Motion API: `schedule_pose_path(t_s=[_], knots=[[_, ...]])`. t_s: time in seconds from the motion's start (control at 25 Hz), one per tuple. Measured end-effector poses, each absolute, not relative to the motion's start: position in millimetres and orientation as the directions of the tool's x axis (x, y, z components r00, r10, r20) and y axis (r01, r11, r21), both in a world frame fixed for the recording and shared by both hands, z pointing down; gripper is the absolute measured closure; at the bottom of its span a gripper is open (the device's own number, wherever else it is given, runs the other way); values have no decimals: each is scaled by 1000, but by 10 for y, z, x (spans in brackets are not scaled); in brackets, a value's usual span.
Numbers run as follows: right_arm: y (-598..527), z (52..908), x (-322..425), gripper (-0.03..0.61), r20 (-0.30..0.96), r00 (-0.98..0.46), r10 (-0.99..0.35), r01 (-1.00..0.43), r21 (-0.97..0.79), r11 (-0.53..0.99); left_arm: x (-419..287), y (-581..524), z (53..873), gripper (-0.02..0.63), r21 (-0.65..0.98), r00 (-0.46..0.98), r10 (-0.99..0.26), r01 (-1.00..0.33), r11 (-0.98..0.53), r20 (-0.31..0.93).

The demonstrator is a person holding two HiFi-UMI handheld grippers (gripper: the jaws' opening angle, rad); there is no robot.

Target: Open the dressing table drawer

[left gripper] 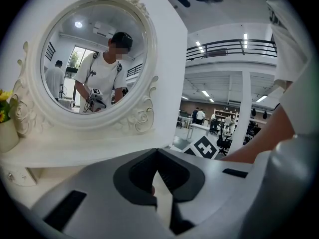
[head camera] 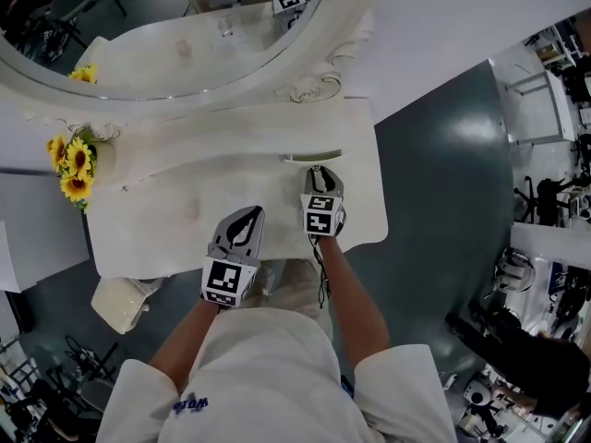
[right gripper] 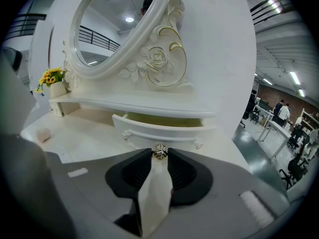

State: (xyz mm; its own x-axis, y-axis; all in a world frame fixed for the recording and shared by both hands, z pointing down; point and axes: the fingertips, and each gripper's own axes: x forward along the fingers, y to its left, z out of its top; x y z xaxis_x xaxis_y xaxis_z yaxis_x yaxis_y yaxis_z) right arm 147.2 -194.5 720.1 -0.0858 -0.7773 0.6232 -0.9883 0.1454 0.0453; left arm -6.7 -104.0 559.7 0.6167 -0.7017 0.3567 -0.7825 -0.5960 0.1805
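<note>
The drawer sits just below the mirror, under its lower right scrollwork, in the raised shelf at the back of the dressing table. Its front stands slightly proud of the shelf, and a strip of yellowish interior shows above it, so I judge the opening to be begun but far from complete. The drawer's long axis runs crosswise, parallel to the mirror's lower edge, so the pull must go square to it, straight away from the mirror and toward the person. The right gripper is lined up on that path: it points at the mirror's base, and its jaws are closed on the small metal knob at the middle of the drawer front, one pad on each side. The left gripper is farther from the mirror, over the table's near edge and well apart from the drawer. Its jaw tips meet with nothing between them, so the right hand is clearly the one to pull.
</note>
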Motion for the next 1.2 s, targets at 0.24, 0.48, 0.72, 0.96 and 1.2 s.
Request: schedule_pose_path(t_s=[0.24,0.48,0.72,0.96,1.2], knots=[[-1915,7226,1468,465,632,-89,-770,-988,39,147,-70,-998,5686,606,177,621,-691,-778,-603,370],[-1918,7229,1475,466,631,-83,-771,-989,40,139,-66,-1029,5629,606,180,622,-694,-777,-603,363],[-1894,7250,1472,465,635,-78,-768,-990,43,136,-112,-1022,5651,606,180,617,-697,-781,-598,364],[-1870,7241,1479,466,629,-83,-773,-989,44,143,-76,-993,5656,606,182,621,-692,-778,-602,367],[-1829,7238,1479,466,636,-86,-767,-989,38,143,-49,-981,5644,606,179,625,-689,-774,-607,367]])
